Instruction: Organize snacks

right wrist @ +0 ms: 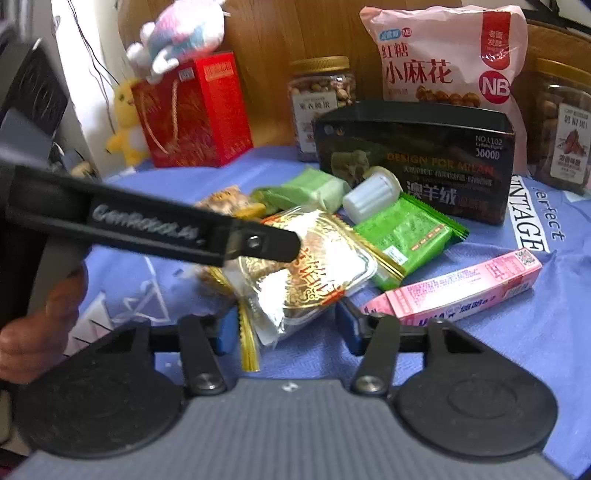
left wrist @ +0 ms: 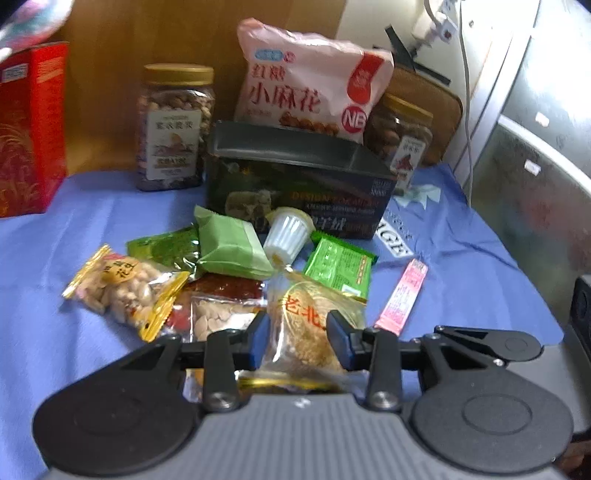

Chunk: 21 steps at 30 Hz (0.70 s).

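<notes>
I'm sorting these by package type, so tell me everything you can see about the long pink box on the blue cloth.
The pink box is a slim, long carton, seemingly cardboard, printed with white and blue text and a QR code near its far end. It looks closed and lies flat on the blue cloth, angled away to the right. It sits just right of the green wrapped snack, and whether they touch is unclear. No gripper holds it.

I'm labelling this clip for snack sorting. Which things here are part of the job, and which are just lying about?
Job: gold-print pastry packet, peanut packet, green packet, jelly cup, pink carton, dark box.
Lying about: pink plush toy, red gift box, wall cable.
</notes>
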### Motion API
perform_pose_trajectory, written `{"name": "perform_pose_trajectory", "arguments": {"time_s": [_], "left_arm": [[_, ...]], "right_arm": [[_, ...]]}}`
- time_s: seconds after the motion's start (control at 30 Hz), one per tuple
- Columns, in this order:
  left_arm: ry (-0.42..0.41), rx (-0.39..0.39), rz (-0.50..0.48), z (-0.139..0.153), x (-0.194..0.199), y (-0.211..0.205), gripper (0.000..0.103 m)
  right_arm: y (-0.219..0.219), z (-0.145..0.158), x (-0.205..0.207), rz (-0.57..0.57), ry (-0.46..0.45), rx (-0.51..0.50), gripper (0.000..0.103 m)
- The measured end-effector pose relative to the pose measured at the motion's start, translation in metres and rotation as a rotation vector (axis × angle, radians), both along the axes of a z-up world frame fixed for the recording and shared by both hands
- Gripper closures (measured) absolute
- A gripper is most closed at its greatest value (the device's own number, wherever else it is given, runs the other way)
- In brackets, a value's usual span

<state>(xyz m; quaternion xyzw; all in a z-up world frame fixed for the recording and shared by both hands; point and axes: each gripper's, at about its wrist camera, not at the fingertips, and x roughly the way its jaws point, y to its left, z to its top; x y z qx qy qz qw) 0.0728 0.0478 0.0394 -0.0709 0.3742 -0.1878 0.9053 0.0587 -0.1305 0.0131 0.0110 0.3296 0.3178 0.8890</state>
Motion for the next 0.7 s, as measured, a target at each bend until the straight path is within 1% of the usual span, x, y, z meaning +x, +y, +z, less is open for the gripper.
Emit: {"name": "perform_pose_trajectory", "arguments": {"time_s": [0.07,0.13,0.2,0.3,0.37,0.43,0.5,0.57,0.63,0.7], "left_arm": [[-0.025,-0.021,0.007,0.013,-0.001,-0.001,0.068],[-0.067,-0.046,0.012,0.03,0.0,-0.002,0.068],[-0.106,-0.068,0.016,0.045,0.011,-0.006,0.068],[-0.137,-0.077,0.027,0.06,0.043,-0.014,0.068],[-0.133,-0.079,0.04,0.061,0.072,-0.021,0.07],[-0.113,-0.111,0.046,0.055,0.1,-0.026,0.07],[-0.142,-0.133,0.064,0.052,0.121,-0.032,0.072],[-0.175,-0.116,0.086,0.047,0.137,-0.042,0.072],[-0.155,-0.1,0.118,0.037,0.152,-0.05,0.072],[-0.121,-0.122,0.142,0.03,0.159,-0.048,0.072]], "right_arm": [[-0.003,0.013,-0.006,0.001,-0.061,-0.009,0.049],[-0.005,0.028,-0.006,-0.007,-0.125,-0.006,0.049],[-0.01,0.042,0.006,-0.012,-0.17,0.001,0.049],[-0.018,0.059,0.038,-0.043,-0.216,0.009,0.05],[-0.021,0.064,0.064,-0.073,-0.24,-0.004,0.053],[-0.022,0.067,0.089,-0.094,-0.255,-0.017,0.056],[-0.016,0.064,0.11,-0.111,-0.263,-0.049,0.057],[-0.006,0.055,0.13,-0.121,-0.275,-0.105,0.057],[0.003,0.046,0.143,-0.141,-0.299,-0.18,0.056],[0.01,0.04,0.15,-0.17,-0.365,-0.256,0.056]]}}
